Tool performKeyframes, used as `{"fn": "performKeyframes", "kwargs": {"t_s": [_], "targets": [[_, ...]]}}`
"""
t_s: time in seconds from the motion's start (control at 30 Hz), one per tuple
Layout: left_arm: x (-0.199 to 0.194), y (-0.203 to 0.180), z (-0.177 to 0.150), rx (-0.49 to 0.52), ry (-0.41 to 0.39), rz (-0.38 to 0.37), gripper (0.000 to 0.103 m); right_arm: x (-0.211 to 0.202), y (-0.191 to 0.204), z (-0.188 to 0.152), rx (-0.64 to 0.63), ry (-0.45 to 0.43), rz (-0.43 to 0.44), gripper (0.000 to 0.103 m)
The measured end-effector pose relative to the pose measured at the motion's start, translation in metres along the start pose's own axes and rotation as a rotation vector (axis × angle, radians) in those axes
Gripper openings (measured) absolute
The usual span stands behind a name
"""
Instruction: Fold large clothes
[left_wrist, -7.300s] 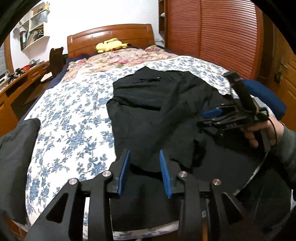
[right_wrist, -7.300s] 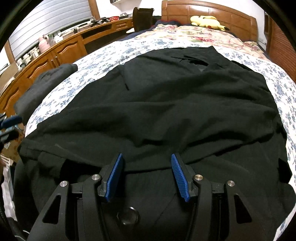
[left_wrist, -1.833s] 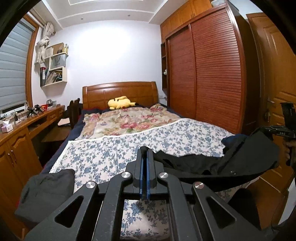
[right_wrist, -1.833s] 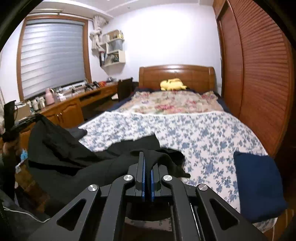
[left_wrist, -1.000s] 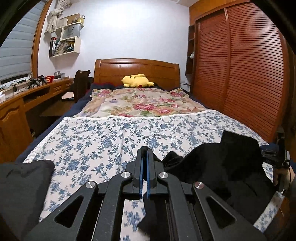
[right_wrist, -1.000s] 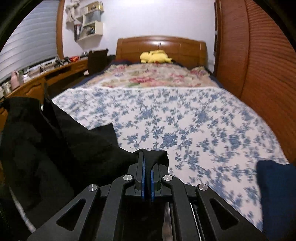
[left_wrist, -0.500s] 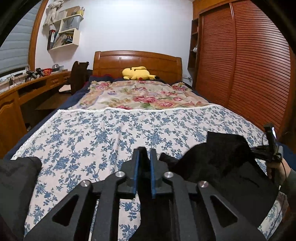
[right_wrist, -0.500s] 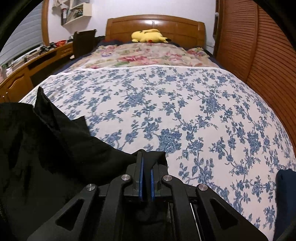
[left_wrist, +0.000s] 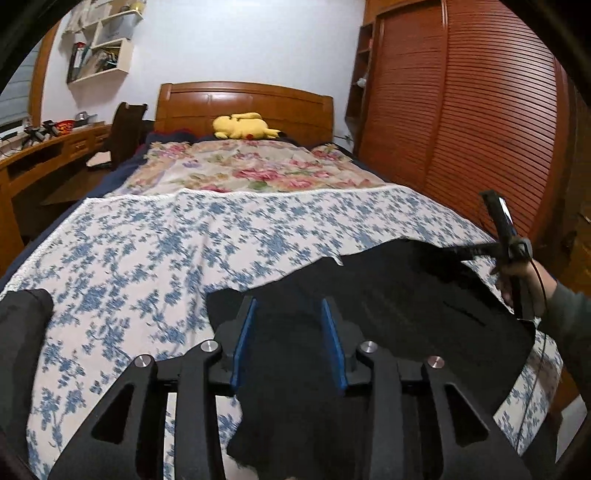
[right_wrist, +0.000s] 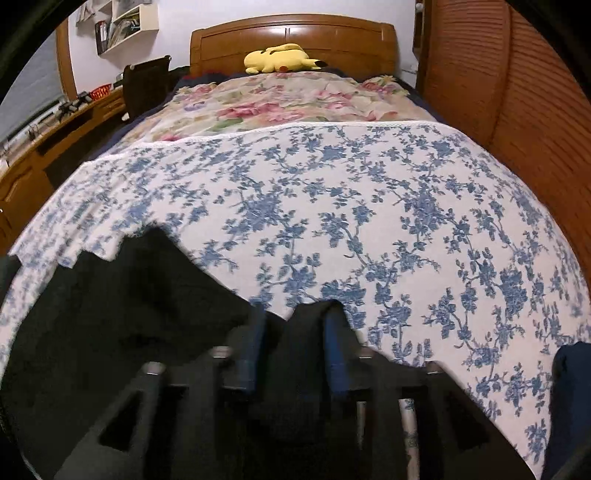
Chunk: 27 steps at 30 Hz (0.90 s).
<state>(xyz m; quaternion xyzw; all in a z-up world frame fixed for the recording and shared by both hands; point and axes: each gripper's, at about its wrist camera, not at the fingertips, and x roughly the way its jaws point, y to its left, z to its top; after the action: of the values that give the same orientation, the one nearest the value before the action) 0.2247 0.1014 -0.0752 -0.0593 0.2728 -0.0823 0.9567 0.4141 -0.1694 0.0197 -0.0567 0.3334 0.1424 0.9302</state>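
A large black garment (left_wrist: 406, 314) lies across the near end of the blue-flowered bedspread (left_wrist: 184, 240). In the left wrist view my left gripper (left_wrist: 288, 314) hovers low over the garment's left part. Its jaws are opening, and the blue pads stand apart with cloth lying under them, not pinched. In the right wrist view the black garment (right_wrist: 129, 295) fills the lower left. My right gripper (right_wrist: 293, 332) is blurred and its jaws are opening. A tuft of the cloth stands loose between its pads. The hand (left_wrist: 517, 273) holding that gripper shows at the right.
A dark grey folded garment (left_wrist: 18, 332) sits at the bed's left edge and a navy one (right_wrist: 569, 387) at its right edge. Farther up are a floral quilt (left_wrist: 251, 170) and a yellow plush toy (left_wrist: 240, 125). A slatted wardrobe (left_wrist: 461, 110) stands right, a desk (left_wrist: 37, 155) left.
Both grippers were shut on the black garment and now stand with pads apart. The garment has dropped from hanging between them onto the bed. Both hands came lower and nearer the bedspread.
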Motion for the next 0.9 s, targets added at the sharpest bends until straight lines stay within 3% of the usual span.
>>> {"fn": "performKeyframes", "kwargs": {"t_s": [0.1, 0.27, 0.5, 0.67, 0.77, 0.83, 0.9], "targets": [[0.0, -0.007, -0.005, 0.019, 0.011, -0.023, 0.047, -0.01, -0.005, 0.003, 0.01, -0.024, 0.003, 0.064], [0.002, -0.02, -0.012, 0.043, 0.029, -0.056, 0.059, -0.003, -0.005, -0.006, -0.037, 0.019, -0.044, 0.064], [0.004, -0.034, -0.019, 0.073, 0.049, -0.074, 0.06, 0.042, -0.018, -0.018, -0.009, 0.155, -0.066, 0.064], [0.006, -0.037, -0.022, 0.081, 0.061, -0.082, 0.06, 0.072, -0.027, -0.016, 0.034, 0.236, -0.031, 0.064], [0.008, -0.04, -0.024, 0.091, 0.07, -0.082, 0.06, 0.08, -0.021, -0.013, 0.0, 0.252, 0.012, 0.04], [0.009, -0.041, -0.024, 0.094, 0.074, -0.081, 0.06, 0.079, -0.013, -0.008, -0.047, 0.235, 0.005, 0.009], [0.01, -0.041, -0.025, 0.095, 0.076, -0.083, 0.06, 0.074, -0.01, -0.002, -0.063, 0.185, -0.004, 0.006]]}}
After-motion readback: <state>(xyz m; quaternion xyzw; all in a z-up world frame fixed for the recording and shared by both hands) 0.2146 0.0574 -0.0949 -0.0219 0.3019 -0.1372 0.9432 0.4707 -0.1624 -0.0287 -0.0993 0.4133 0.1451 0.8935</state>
